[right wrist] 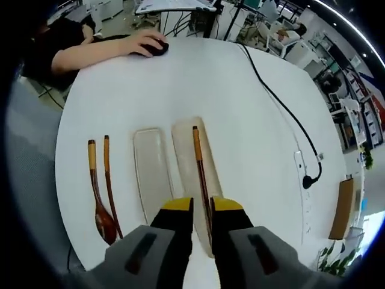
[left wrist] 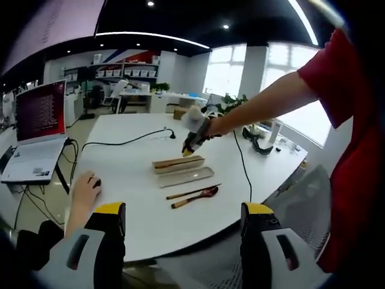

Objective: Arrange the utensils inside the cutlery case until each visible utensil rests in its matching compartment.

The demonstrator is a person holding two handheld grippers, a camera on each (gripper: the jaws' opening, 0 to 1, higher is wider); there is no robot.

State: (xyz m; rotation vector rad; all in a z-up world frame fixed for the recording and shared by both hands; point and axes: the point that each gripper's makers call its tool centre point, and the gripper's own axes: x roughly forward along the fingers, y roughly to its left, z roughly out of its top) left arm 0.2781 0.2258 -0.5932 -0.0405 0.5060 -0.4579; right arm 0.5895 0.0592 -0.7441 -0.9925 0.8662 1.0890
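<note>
My right gripper (right wrist: 201, 208) sits nearest, its jaws nearly together around one slim wooden chopstick (right wrist: 199, 162) that lies in the long, pale cutlery case (right wrist: 187, 158). Just beside the case lies its one flat lid (right wrist: 151, 168). Well left lie one dark wooden spoon (right wrist: 99, 201) and a second chopstick (right wrist: 110, 183). My left gripper (left wrist: 183, 226) hangs apart, holding nothing, above the round white table (left wrist: 132, 174).
</note>
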